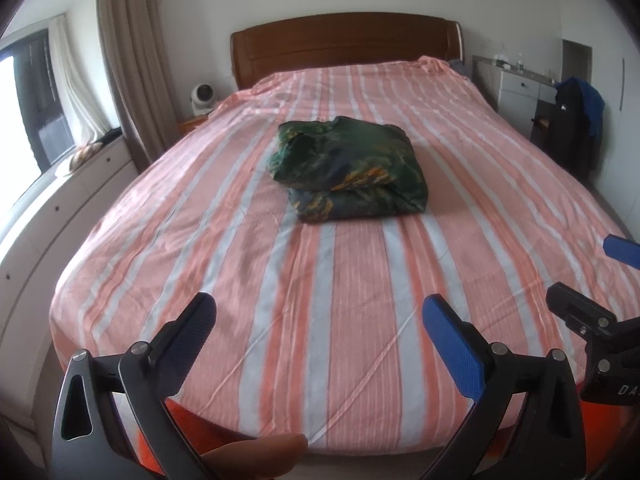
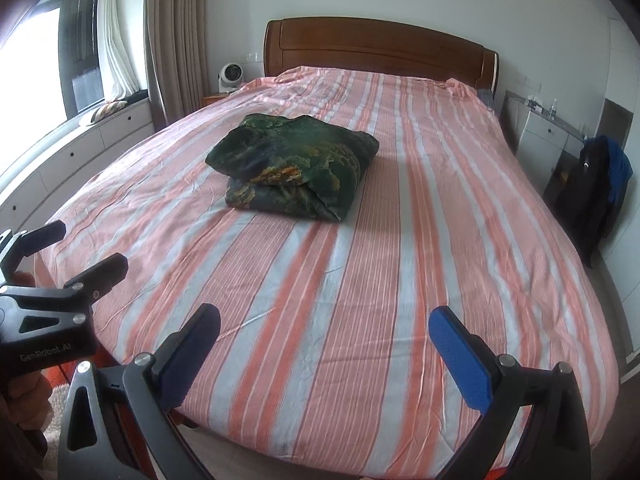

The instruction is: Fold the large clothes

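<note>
I hold my left claw and right claw spread apart and empty over the foot of the bed. The green garment sits mid-bed, well apart, apparently already bundled; I'd reach in level and square its loose edges.

The right gripper is cut off by the left view's edge; bedside items are too small to identify.
</note>
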Demonstrator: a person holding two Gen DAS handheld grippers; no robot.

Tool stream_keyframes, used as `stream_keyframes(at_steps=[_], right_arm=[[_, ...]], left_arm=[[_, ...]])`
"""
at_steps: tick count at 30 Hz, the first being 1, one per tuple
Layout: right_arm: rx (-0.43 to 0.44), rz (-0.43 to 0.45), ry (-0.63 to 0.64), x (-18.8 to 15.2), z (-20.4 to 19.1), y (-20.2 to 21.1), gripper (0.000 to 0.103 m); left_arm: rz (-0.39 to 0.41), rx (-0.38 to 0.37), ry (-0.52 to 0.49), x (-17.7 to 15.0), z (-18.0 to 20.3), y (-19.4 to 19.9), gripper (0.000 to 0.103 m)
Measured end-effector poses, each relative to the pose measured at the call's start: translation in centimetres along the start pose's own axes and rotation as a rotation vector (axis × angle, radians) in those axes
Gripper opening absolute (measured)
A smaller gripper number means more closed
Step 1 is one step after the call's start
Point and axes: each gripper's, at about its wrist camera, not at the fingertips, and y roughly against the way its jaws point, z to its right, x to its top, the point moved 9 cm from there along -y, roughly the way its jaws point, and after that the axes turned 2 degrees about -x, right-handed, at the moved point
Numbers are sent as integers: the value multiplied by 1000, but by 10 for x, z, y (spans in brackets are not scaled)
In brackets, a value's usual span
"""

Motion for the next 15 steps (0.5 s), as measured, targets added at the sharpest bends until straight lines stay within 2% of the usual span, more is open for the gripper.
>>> stream_keyframes(at_steps=[5, 15], right_arm=[[-29, 0, 1, -2, 0, 18, 103], [-49, -34, -11, -11, 3, 22, 103]], left_arm=[[-12, 5, -9, -3, 0, 0, 103], [-25, 18, -14, -4, 3, 0, 103]])
